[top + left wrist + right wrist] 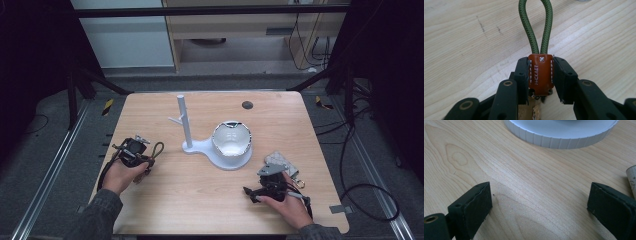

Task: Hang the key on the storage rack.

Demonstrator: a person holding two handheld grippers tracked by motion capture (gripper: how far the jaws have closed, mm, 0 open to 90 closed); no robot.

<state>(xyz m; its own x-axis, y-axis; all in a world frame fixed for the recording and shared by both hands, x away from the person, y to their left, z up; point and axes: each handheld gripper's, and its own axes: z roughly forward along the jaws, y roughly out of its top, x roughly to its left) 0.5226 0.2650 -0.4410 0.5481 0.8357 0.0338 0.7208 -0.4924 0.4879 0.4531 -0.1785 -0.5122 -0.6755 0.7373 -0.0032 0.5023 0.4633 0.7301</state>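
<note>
The surface (pixel 200 200) is a light wooden top with rounded corners, its grain running across the frame in the high view. Near the middle stands a white stand (pixel 200 146) with a flat base, an upright post with a short side peg at its left end and a white bowl (pixel 231 140) seated on its round right end. A small dark round disc (pixel 247 105) lies toward the upper right of the top. At the lower right a grey patterned pouch (pixel 281 162) lies on the wood. At the left, a green cord loop (pixel 158 149) rests on the wood.
</note>
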